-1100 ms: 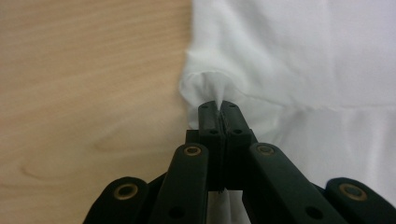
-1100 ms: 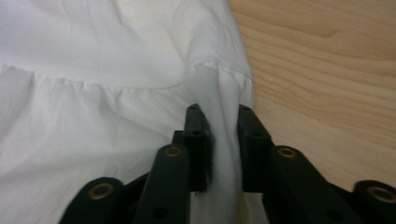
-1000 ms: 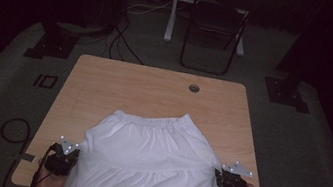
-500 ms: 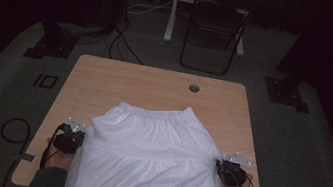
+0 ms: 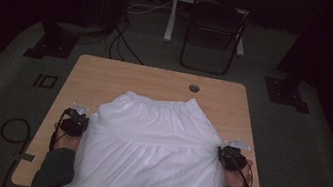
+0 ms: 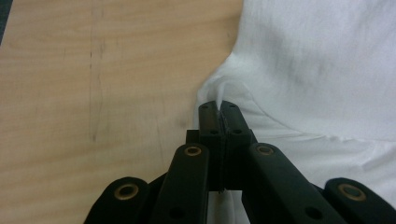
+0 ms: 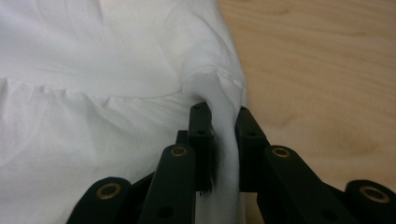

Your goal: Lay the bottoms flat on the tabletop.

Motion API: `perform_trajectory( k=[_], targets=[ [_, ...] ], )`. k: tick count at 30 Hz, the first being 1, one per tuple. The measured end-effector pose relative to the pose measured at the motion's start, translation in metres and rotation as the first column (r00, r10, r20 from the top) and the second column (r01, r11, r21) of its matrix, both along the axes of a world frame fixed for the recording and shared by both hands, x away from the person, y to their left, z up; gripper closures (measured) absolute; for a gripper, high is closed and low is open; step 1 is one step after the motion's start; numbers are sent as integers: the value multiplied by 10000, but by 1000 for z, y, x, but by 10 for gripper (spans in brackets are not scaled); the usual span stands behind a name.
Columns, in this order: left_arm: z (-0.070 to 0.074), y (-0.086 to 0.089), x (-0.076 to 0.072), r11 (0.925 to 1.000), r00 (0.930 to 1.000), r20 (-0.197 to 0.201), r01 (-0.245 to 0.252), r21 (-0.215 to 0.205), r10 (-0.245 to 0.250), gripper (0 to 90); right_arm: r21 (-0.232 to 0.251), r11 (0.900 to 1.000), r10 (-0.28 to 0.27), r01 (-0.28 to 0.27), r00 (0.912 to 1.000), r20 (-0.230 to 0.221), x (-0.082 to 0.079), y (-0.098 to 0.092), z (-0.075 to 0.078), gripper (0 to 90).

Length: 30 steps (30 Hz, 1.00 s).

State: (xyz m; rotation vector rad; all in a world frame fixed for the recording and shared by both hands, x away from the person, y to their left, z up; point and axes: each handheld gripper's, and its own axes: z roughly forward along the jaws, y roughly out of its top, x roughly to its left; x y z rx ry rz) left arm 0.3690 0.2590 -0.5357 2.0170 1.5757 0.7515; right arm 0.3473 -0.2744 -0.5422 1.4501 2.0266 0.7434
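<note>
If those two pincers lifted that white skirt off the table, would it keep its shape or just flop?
The white skirt would probably flop: it lies flat on the table, and its edge bunches into soft folds where the left gripper and right gripper pinch it. It looks thin and light, so it should lift easily. Pushed, it would likely wrinkle, not slide.

Dim lab or studio: lone wooden table (image 5: pixel 106 76), rig stands, floor cables (image 5: pixel 121 46), folding chair (image 5: pixel 213 30).
</note>
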Motion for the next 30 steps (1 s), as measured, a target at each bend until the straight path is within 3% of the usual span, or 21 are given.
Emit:
perform_trajectory(
  k=[3, 7, 12, 16, 17, 18, 19, 22, 23, 24, 26, 28, 30],
  targets=[
    [2, -2, 14, 9998, 9998, -183, -51, 199, 55, 896, -85, 9999, -98, 98, 10000, -16, 15, 2, 1, 806],
    [5, -4, 34, 9995, 9984, -497, -254, 164, 262, 896, -157, 9995, -288, 288, 9996, -49, 32, 4, 1, 805],
    [7, -4, 51, 9964, 9944, -741, -778, -345, 751, 895, -138, 9981, -609, 607, 9981, -135, 53, 5, 2, 799],
    [7, -3, 52, 9926, 9931, -789, -929, -777, 867, 866, 53, 9971, -759, 760, 9969, -203, 59, 4, 3, 787],
    [7, -2, 49, 9916, 9950, -737, -745, -1055, 669, 866, 35, 9971, -763, 765, 9968, -250, 60, 5, 3, 777],
    [8, -2, 46, 9916, 9964, -618, -641, -1120, 574, 743, 9, 9978, -667, 668, 9973, -312, 59, 4, 4, 704],
    [10, 0, 42, 9896, 9973, -494, -610, -1302, 549, 699, 101, 9983, -574, 578, 9976, -375, 58, 3, 4, 655],
    [16, 0, 32, 9880, 9991, -140, -410, -1488, 393, 632, 287, 9981, -535, 550, 9974, -489, 55, -2, 5, 592],
    [23, -2, 20, 9879, 9993, 301, -182, -1539, 231, 632, 409, 9977, -528, 547, 9975, -465, 52, -4, 5, 573],
    [25, -4, 16, 9878, 9990, 425, -63, -1556, 131, 594, 552, 9972, -481, 504, 9979, -424, 47, -6, 6, 537],
    [26, -12, 4, 9888, 9979, 593, 346, -1450, -262, 569, 751, 9966, -327, 344, 9992, -244, 40, -7, 8, 512],
    [22, -24, -5, 9924, 9956, 601, 769, -960, -713, 538, 860, 9963, -47, 68, 9997, -247, 34, -7, 8, 469],
    [15, -31, -9, 9908, 9938, 532, 1019, -891, -974, 515, 536, 9984, 184, -175, 9997, -176, 26, -2, 8, 432]
  ],
)
